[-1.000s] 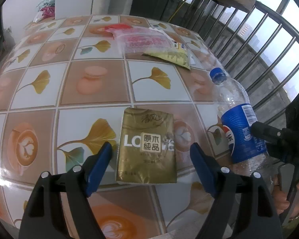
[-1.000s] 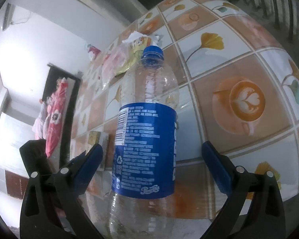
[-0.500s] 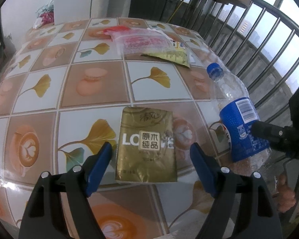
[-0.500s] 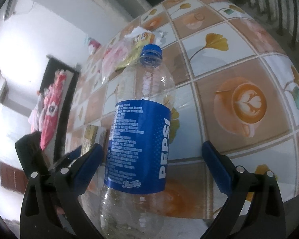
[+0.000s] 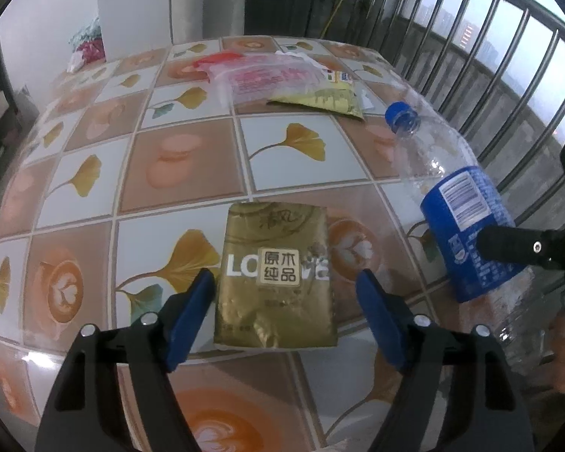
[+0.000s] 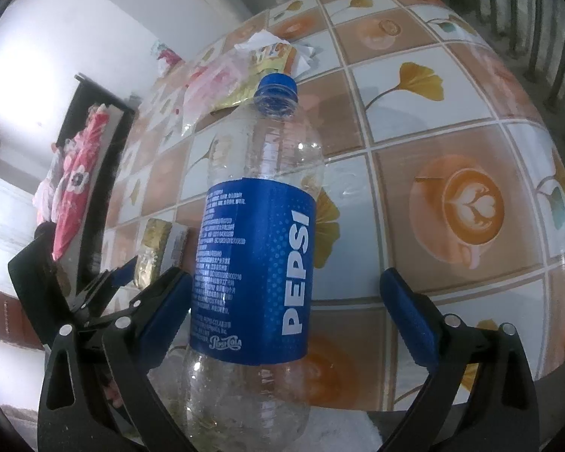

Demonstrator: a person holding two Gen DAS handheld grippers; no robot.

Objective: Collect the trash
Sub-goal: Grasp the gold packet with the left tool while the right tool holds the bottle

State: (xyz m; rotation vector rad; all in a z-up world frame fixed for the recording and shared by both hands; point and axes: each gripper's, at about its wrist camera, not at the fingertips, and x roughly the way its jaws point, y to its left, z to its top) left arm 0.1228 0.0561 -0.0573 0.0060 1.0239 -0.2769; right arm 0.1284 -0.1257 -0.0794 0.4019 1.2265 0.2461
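Two grippers out over the tiled worktop [image 5: 192, 173], with nothing picked up yet. Straight ahead of the left gripper [image 5: 286, 293], lying flat: a gold packet [image 5: 277, 278], its long side running away from the jaws, its near end in between them. Jaws wide open there, one on each side of the packet, not pressing on it. Just to the right of the gold packet, close to the worktop's edge by the railing [image 5: 508, 56]: a clear bottle [image 6: 256, 271] with a blue label and a blue cap screwed on. Looks empty but for little drops inside. Leaning, with the cap pointing away and up and the bottom end low, near the edge. Around the bottle's middle, the right gripper [image 6: 282, 286], jaws open but just closed a little, bottle in between. Very near the label on one side, hard to tell if touching; a clear gap on the other side. So not gripped yet. Probably next: squeeze shut across the bottle's round middle, not along its length. Nearer to the bottle with the right hand, nearer to the gold packet with the left. Far behind the gold packet, at the back of the worktop: a clear bag [image 5: 267, 79] with pink print, and a yellow wrapper [image 5: 320, 101] touching it. Hard to say what sits inside the bag. No bin anywhere in view.
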